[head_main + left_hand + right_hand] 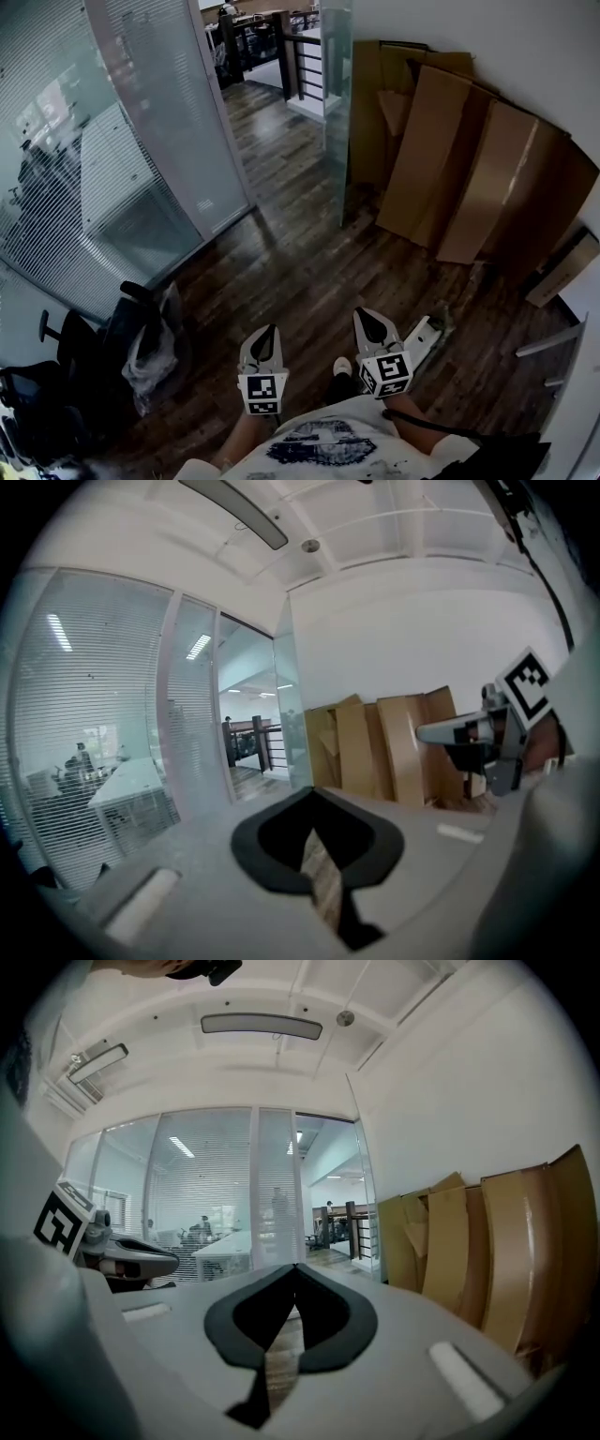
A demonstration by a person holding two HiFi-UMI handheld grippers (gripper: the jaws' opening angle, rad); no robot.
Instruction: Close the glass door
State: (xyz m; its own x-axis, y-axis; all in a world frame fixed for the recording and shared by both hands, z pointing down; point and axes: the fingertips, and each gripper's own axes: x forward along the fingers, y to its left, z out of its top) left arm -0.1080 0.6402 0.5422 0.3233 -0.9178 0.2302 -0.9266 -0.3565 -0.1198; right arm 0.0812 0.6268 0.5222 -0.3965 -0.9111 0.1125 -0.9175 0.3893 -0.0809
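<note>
**Glass door open, closing not yet begun**

The tall clear glass door (336,103) stands swung open and edge-on beside the brown cardboard sheets (450,159) that lean on the white wall. It is well ahead across the dark wooden plank floor (309,262). The left gripper (267,336) and right gripper (371,323) are low by the person's body, each with jaws together and nothing between them. Neither is near the door. By my judgement the whole job is left: reaching the door, then swinging it across towards the blind-covered glass partition (112,141).
</note>
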